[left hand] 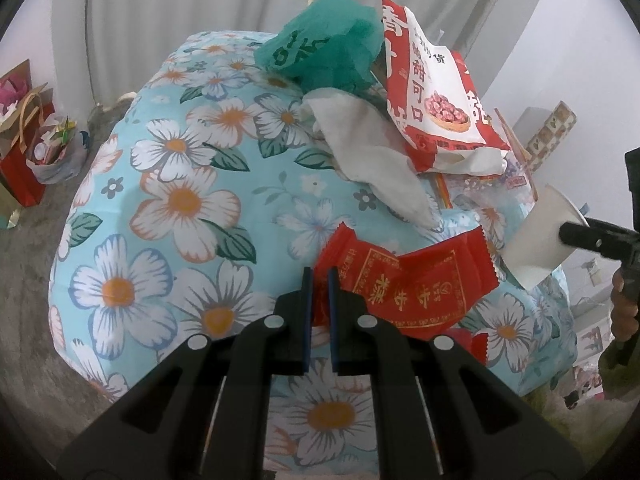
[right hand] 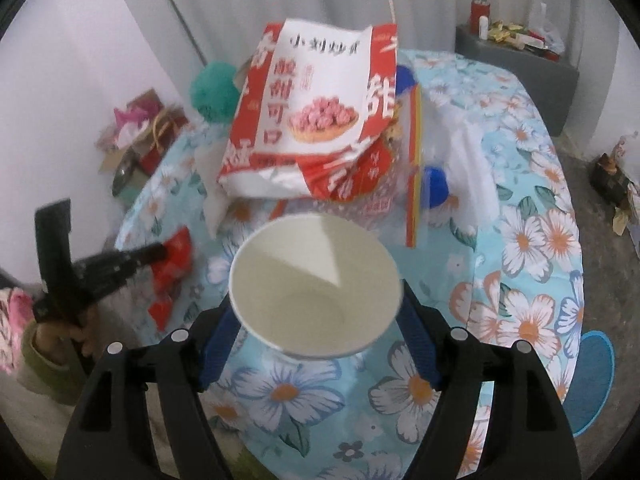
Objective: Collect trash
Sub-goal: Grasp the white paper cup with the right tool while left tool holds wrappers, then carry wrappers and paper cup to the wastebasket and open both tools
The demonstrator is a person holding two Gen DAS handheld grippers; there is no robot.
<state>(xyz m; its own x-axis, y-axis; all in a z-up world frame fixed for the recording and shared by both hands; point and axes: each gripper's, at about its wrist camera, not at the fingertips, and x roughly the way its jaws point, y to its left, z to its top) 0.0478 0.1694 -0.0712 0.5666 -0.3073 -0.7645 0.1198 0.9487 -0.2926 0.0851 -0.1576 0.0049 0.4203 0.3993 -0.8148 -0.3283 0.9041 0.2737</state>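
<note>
The left gripper (left hand: pixel 320 276) has its jaws pinched almost together on the edge of a red wrapper (left hand: pixel 404 280), a flat foil packet with gold Chinese lettering inside a gold frame; the characters are upside down in the left wrist view and I cannot read them with certainty. The right gripper (right hand: pixel 316 320) clamps a white paper cup (right hand: pixel 316 292) between its blue pads (right hand: pixel 218 344), jaws spread wide around the cup's wall, the mouth of the cup turned toward the camera and showing a bare inside. Both items are held above the table (left hand: pixel 168 208), which is covered in a light blue cloth printed with white, orange-centred flowers. Taking the big snack bag (right hand: pixel 312 120) as the landmark: it is red and white, carries a picture of reddish fruits in a basket, and bears large red characters that seem to read 酸甜可口, with smaller black writing across its top. The cup hangs just in front of this bag; the red wrapper sits in front and to its left. A crumpled green plastic bag (left hand: pixel 324 48) with white characters lies behind and left of the snack bag, and a crumpled white paper (left hand: pixel 368 152) rests against its left side. A person's hand (right hand: pixel 64 332) shows on the left gripper's handle.
</note>
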